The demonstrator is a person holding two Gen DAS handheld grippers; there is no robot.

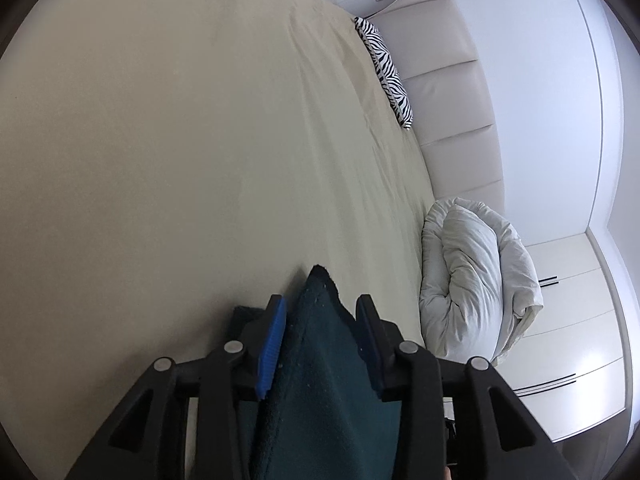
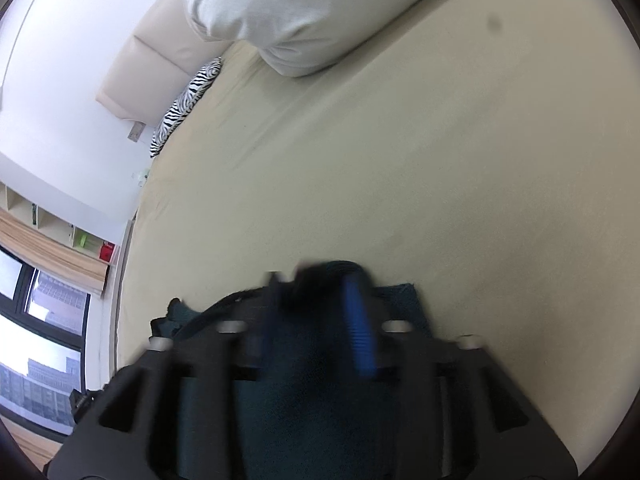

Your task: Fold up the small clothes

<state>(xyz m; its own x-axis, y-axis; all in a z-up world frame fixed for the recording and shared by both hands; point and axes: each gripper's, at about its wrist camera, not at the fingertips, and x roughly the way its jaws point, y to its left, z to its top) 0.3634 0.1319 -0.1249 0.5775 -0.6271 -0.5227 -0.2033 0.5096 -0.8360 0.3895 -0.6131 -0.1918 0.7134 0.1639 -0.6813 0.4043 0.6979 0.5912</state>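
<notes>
While both jaws stand parted, the dark teal fleece garment (image 1: pixel 320 360) lies loose between the left hand-held gripper (image 1: pixel 320 320) and right hand-held gripper (image 2: pixel 320 312), running lengthwise along their fingers on the beige bed (image 1: pixel 160 160).

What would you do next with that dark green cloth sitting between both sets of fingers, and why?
Probably draw both grippers back off the dark green cloth. The left gripper stands open with gaps beside the fabric, and the right gripper, though blurred, looks open too. The cloth seems to lie on the bed sheet, so it looks released.
</notes>
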